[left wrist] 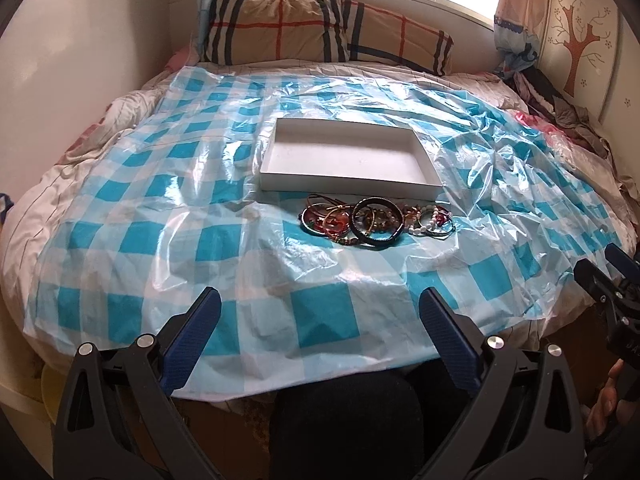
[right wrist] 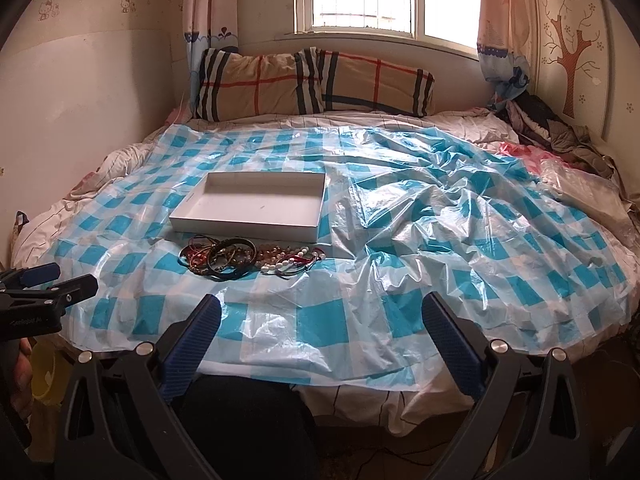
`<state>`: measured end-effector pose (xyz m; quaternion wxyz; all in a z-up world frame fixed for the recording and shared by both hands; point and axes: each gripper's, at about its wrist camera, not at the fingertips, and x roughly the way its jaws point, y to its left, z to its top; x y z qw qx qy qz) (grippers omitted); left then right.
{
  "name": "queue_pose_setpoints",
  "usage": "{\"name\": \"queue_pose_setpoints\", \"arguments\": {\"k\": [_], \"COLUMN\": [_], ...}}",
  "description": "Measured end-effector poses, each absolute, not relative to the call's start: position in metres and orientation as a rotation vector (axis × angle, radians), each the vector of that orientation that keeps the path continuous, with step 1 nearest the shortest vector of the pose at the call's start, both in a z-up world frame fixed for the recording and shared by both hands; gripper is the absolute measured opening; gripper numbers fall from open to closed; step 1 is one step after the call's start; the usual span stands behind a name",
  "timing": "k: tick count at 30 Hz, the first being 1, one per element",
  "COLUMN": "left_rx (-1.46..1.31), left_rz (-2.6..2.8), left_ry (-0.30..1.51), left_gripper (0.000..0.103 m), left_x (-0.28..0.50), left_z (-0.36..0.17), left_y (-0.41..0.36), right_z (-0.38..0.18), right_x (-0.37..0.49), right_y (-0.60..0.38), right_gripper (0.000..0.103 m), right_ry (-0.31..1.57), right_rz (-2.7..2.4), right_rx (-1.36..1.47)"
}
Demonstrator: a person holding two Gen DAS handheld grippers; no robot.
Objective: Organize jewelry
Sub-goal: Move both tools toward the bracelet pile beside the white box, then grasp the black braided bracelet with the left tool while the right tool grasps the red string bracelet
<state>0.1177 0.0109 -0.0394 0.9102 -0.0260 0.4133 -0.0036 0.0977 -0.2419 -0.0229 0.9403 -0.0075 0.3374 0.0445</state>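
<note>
Across the bed lay a blue-checked plastic sheet, with the white box still empty and the tangled bracelets heaped just in front of it. Nothing had been sorted yet; the left gripper and the right gripper hung back at the near edge, fingers spread wide and holding nothing.

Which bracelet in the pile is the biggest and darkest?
The thick black bangle in the middle of the pile; the others are thinner wire or beaded ones.
</note>
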Motion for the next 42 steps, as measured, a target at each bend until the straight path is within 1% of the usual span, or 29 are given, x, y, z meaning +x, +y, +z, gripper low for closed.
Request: {"name": "queue_pose_setpoints", "arguments": {"k": [1,3,5,8,12,17,24,25,26,27,28,29,33,39,42], "left_rx": [-0.048,-0.021,0.011,0.016,0.038,0.050,0.119,0.127,0.132,0.136,0.143,0.152,0.151,0.013,-0.011], "left_rz": [-0.023,-0.046,-0.061,-0.093,-0.101,-0.120,-0.132,-0.137,-0.142,-0.143,-0.139,-0.139,-0.167,-0.203,-0.193], "left_ry": [0.862,0.866,0.878,0.888,0.909,0.943,0.973,0.979,0.988,0.992,0.987,0.979,0.977,0.979,0.977], "left_gripper": [0.095,0.090,0.082,0.076,0.073,0.060,0.051,0.047,0.037,0.031,0.016,0.010,0.008,0.008,0.008], "left_x": [0.129,0.152,0.175,0.206,0.239,0.269,0.293,0.295,0.297,0.299,0.300,0.299,0.293,0.279,0.268], "left_z": [-0.044,-0.053,-0.063,-0.077,-0.097,-0.116,-0.137,-0.141,-0.144,-0.146,-0.146,-0.146,-0.143,-0.130,-0.127], "left_y": [0.007,-0.001,-0.011,-0.017,-0.023,-0.027,-0.038,-0.039,-0.040,-0.041,-0.042,-0.043,-0.044,-0.021,-0.011], "right_z": [-0.027,-0.037,-0.046,-0.059,-0.072,-0.084,-0.096,-0.098,-0.099,-0.099,-0.099,-0.100,-0.100,-0.099,-0.101], "right_x": [0.106,0.120,0.133,0.151,0.170,0.183,0.192,0.194,0.197,0.198,0.199,0.201,0.205,0.209,0.211], "right_y": [-0.242,-0.242,-0.243,-0.248,-0.254,-0.253,-0.247,-0.247,-0.247,-0.247,-0.247,-0.247,-0.245,-0.243,-0.242], "right_gripper": [0.096,0.096,0.096,0.096,0.096,0.096,0.096,0.096,0.096,0.096,0.096,0.096,0.096,0.096,0.096], "right_ry": [0.699,0.719,0.736,0.767,0.793,0.823,0.844,0.847,0.850,0.851,0.851,0.851,0.848,0.850,0.858], "right_rz": [0.092,0.095,0.091,0.087,0.084,0.092,0.109,0.110,0.109,0.109,0.108,0.108,0.117,0.132,0.148], "right_rx": [-0.010,-0.002,-0.002,0.013,0.024,0.035,0.031,0.031,0.031,0.032,0.032,0.032,0.029,0.036,0.032]}}
